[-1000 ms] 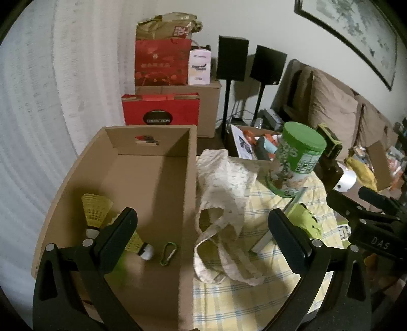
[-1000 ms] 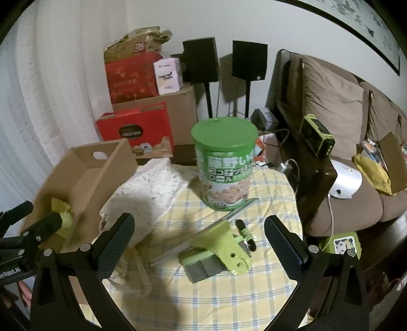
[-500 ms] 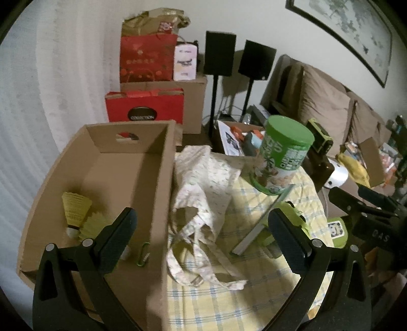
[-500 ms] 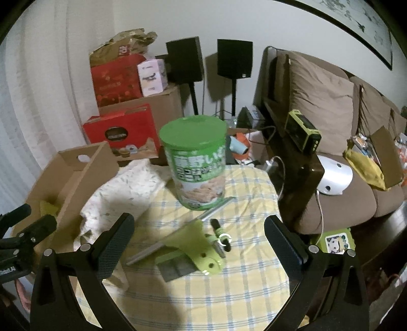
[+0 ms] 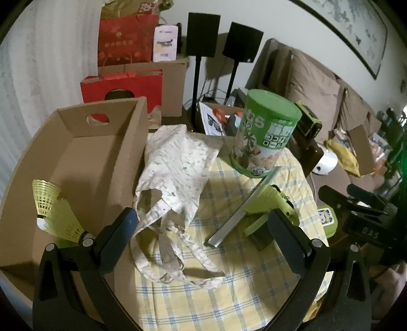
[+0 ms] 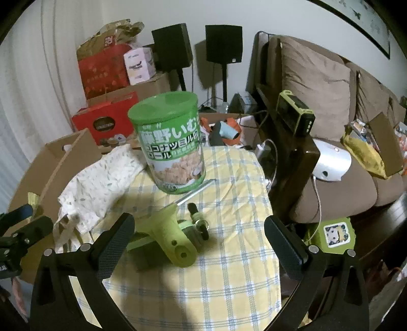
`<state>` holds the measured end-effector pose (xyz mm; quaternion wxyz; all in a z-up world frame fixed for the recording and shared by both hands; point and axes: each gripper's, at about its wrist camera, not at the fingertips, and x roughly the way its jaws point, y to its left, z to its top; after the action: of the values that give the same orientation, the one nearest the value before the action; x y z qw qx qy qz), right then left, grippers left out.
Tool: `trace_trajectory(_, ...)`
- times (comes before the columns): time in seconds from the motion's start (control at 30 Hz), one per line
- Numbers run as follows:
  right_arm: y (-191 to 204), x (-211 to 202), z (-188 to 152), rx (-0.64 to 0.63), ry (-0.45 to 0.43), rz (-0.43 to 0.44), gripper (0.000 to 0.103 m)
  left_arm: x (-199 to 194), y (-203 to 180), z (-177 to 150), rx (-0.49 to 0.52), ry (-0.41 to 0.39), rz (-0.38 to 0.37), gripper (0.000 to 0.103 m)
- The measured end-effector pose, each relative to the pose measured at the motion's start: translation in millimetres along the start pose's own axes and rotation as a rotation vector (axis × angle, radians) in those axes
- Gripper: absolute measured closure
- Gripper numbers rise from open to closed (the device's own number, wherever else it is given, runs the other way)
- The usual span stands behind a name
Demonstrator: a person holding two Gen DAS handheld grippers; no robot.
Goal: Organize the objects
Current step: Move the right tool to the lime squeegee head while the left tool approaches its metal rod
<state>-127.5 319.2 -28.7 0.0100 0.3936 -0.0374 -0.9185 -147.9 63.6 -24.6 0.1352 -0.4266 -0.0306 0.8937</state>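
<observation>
Both tools hang wide apart and empty — the left gripper (image 5: 203,229) low in its frame over the patterned cloth bag (image 5: 175,173), the right gripper (image 6: 199,236) low over the green clamp tool (image 6: 173,239). Two yellow shuttlecocks (image 5: 54,214) lie in the cardboard box (image 5: 84,157) at left; the green can (image 6: 171,145) stands upright at centre.

Wall (image 6: 254,17): plain white, framed picture (image 5: 351,33) upper right.
Sofa (image 6: 330,152): brown, cushioned, right side.
Speakers (image 6: 223,43): two black, on stands.
Curtain (image 5: 51,63): white, left.
</observation>
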Motion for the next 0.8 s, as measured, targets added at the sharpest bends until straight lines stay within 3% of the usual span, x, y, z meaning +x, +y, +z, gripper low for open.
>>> trace_trajectory(0.53,-2,27,-15,-0.006,0.056,0.04,0.004,35,-14,-13,0.036,0.072,-0.033,0.001)
trace_trajectory(0.67,-4,34,-18,-0.006,0.072,0.047,0.014,42,-18,-16,0.077,0.081,-0.001,0.004)
trace_trajectory(0.8,-3,40,-20,-0.009,0.085,0.056,0.037,50,-24,-18,0.11,0.102,0.002,0.016)
